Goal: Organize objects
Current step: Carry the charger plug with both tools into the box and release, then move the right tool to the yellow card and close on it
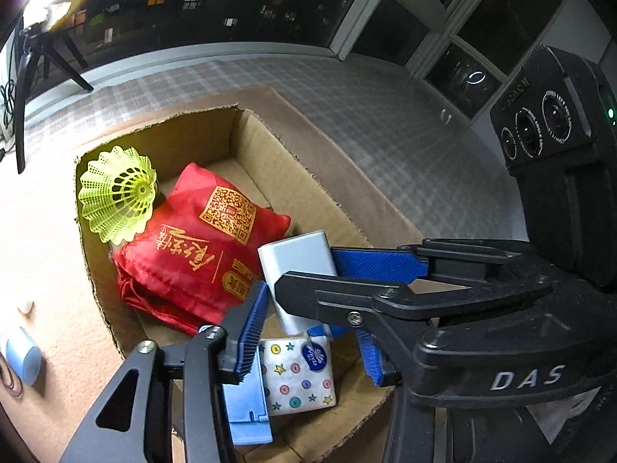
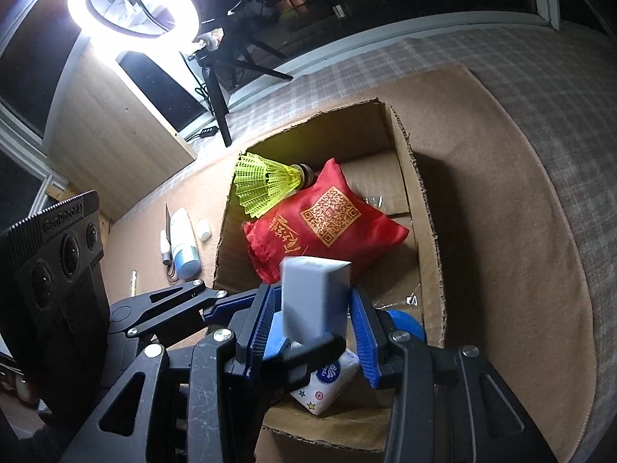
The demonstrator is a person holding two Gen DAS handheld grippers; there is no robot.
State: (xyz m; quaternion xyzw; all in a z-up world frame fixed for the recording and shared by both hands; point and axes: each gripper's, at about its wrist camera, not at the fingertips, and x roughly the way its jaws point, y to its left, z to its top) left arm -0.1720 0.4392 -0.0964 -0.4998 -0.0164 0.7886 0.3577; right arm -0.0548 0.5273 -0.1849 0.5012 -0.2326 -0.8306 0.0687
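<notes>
Night-dark windows and a lit ring lamp point(image 2: 133, 4) back a tan blanket point(image 2: 501, 193) on which stands one open cardboard box point(image 2: 424, 208). Contents: a yellow shuttlecock point(image 2: 266, 183) at the box's far left corner, its skirt leaning over the left rim; a red drawstring pouch point(image 2: 327, 223) with gold print, filling the middle and touching the shuttlecock's cork end; a star-printed tissue pack point(image 1: 297, 378) flat on the floor by the near edge. Item in hand: a pale grey block point(image 2: 314, 297), oblong, held above the near edge, over the tissue pack and overlapping the pouch's near end. Its long axis stands upright between the fingers and runs roughly along them, its top end tipped toward the pouch. The right gripper point(image 2: 313, 303) is clenched on it, blue pads pressing its two narrow sides. The left gripper point(image 1: 312, 332) comes in from the box's left side and crosses the block's lower end; its pads stand apart from the block and hold nothing. The right hand alone therefore carries the piece. Bare floor shows along the box's right wall, beyond the pouch; it looks the likeliest berth, lying ahead and to the right of the jaws. Outside the box, off its left wall: a blue and white bottle point(image 2: 185, 243) lying on the blanket.
</notes>
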